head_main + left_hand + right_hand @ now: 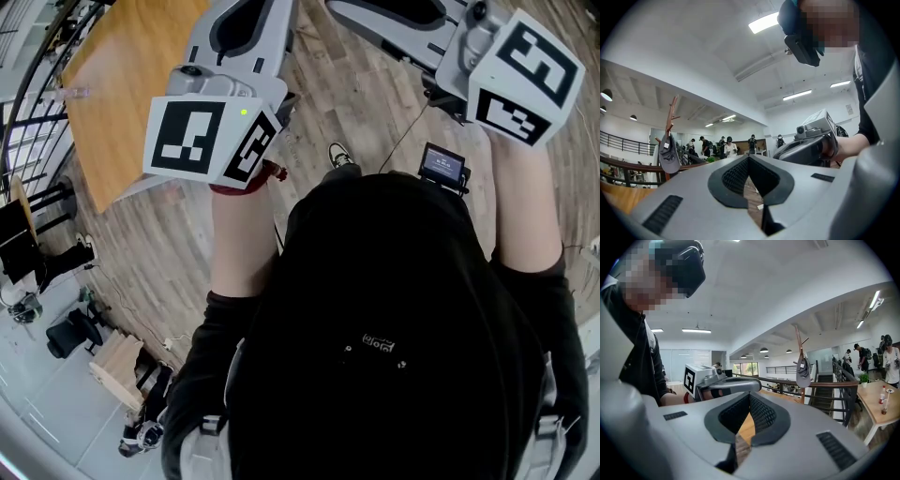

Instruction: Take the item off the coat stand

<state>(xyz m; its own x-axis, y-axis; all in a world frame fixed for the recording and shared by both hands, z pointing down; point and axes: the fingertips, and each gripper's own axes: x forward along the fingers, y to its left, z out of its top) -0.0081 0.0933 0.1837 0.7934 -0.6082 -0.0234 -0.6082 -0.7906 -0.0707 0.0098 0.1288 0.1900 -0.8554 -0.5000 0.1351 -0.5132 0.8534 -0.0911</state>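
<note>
A grey cap (669,154) hangs from a peg of a reddish wooden coat stand (671,115), far off at the left of the left gripper view. In the right gripper view the same cap (803,372) hangs on the stand (799,341) right of centre, behind a railing. My left gripper (749,157) is shut with nothing between its jaws. My right gripper (750,394) is shut and empty too. Both are held level at chest height, side by side and well short of the stand. Their marker cubes (208,139) (521,77) show in the head view; the stand does not.
A dark metal railing (825,386) runs between me and the stand. A wooden table (131,84) lies below at the left, and another table with bottles (881,404) at the right. Several people (726,146) stand far back. A small screen device (442,166) sits on the plank floor.
</note>
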